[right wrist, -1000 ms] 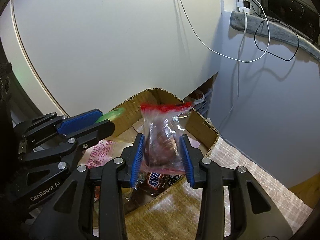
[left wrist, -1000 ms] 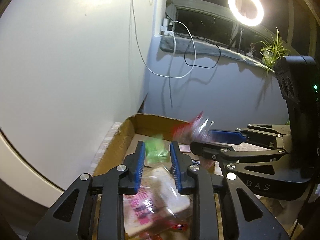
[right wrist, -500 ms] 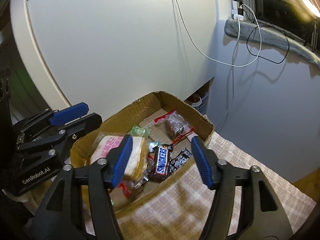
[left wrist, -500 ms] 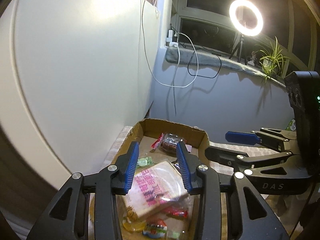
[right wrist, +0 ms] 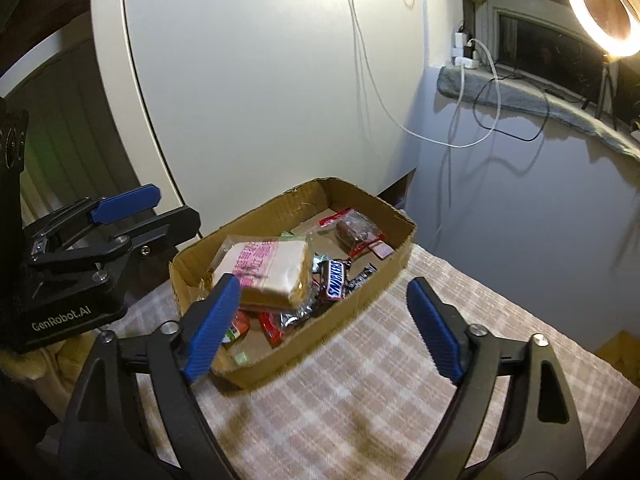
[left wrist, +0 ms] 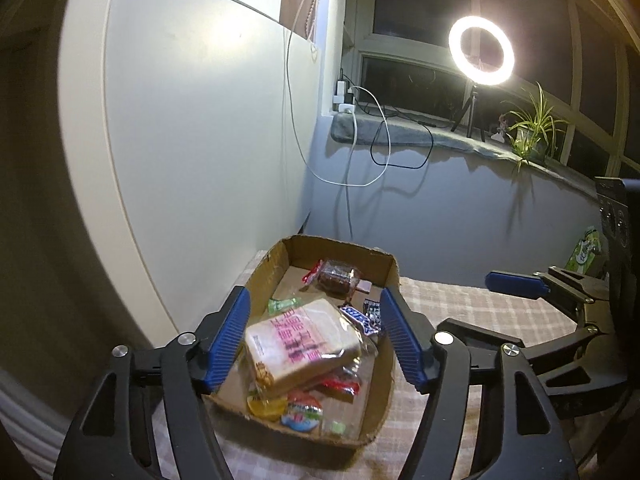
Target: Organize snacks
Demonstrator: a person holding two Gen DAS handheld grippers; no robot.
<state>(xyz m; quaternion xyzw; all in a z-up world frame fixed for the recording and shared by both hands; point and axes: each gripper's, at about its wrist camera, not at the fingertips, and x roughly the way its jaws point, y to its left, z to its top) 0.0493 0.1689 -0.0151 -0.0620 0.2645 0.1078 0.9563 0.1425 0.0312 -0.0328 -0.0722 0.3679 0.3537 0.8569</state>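
Observation:
A cardboard box [left wrist: 390, 276] [right wrist: 400, 264] on a checked tablecloth holds the snacks. A wrapped bread pack with pink print [left wrist: 298, 344] [right wrist: 272, 266] lies on top. A clear red-edged bag with a brown cake [left wrist: 336, 278] [right wrist: 358, 230] lies at the box's far end. A Snickers bar [right wrist: 336, 280] [left wrist: 358, 318] and small candies [left wrist: 300, 414] lie around them. My left gripper [left wrist: 322, 344] is open and empty above the box's near end. My right gripper [right wrist: 324, 326] is open and empty, back from the box over the cloth.
A white cabinet panel [left wrist: 192, 160] stands close behind the box. White and black cables [left wrist: 360, 140] hang from a windowsill with a ring light [left wrist: 480, 50] and a plant [left wrist: 532, 128]. A green carton [left wrist: 586, 250] stands at the far right.
My right gripper opened and dropped the brown cake bag into the box's far end. Both grippers pulled back and up, and both have opened wider.

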